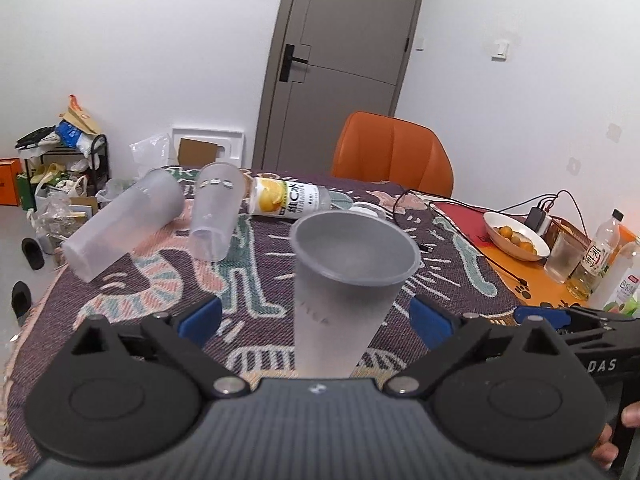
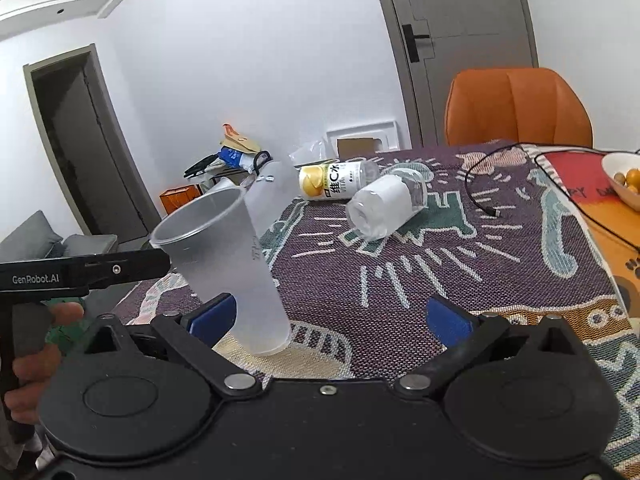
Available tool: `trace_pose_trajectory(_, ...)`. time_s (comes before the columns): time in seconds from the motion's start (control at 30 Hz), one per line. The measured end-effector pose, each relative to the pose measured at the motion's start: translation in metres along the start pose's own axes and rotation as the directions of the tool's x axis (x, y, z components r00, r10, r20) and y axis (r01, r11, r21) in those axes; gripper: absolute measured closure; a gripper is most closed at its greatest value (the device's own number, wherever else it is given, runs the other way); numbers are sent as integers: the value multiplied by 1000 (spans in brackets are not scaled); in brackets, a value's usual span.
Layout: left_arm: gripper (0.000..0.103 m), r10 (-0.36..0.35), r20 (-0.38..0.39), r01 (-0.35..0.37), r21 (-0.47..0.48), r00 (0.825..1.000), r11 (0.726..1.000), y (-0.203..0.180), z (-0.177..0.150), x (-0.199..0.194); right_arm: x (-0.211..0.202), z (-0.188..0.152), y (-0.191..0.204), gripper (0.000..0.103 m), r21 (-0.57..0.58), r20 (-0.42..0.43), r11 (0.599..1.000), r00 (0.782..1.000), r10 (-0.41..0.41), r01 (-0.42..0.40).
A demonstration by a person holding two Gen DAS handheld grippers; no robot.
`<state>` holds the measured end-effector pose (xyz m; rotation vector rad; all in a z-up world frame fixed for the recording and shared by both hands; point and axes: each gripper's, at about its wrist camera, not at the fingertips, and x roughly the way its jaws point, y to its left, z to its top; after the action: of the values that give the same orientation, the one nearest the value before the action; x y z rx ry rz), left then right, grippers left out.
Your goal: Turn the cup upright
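Note:
A frosted plastic cup (image 1: pixel 340 280) stands mouth up on the patterned cloth, between the wide-apart blue pads of my left gripper (image 1: pixel 316 320); neither pad touches it. It also shows in the right wrist view (image 2: pixel 228 268), just left of my right gripper (image 2: pixel 340 320), whose left pad (image 2: pixel 212 318) is beside its base. Both grippers are open and empty. Two more frosted cups sit farther back in the left wrist view: one on its side (image 1: pixel 120 224) and one tilted with its mouth toward the far side (image 1: pixel 216 212).
A yellow-labelled bottle (image 1: pixel 288 198) and a white-labelled bottle (image 2: pixel 384 204) lie on the cloth. A black cable (image 2: pixel 480 184) runs across it. A bowl of oranges (image 1: pixel 516 236), a glass and bottles stand at right. An orange chair (image 1: pixel 392 152) is behind the table.

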<state>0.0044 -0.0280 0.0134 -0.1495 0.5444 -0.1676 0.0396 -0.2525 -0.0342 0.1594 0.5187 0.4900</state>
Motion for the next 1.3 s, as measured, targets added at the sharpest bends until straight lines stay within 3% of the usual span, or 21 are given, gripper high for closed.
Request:
trace_pose_trajectory(0.53, 2, 18, 17, -18, -15, 1000, 1000, 26, -27, -41, -28, -14, 37, 0, -62, -13, 998, 1000, 10, -11)
trace_pose_trajectory(1.3, 2, 14, 11, -14, 19, 1000, 1000, 22, -36, -48, -36, -22, 47, 0, -78, -13, 997, 1000, 26, -27)
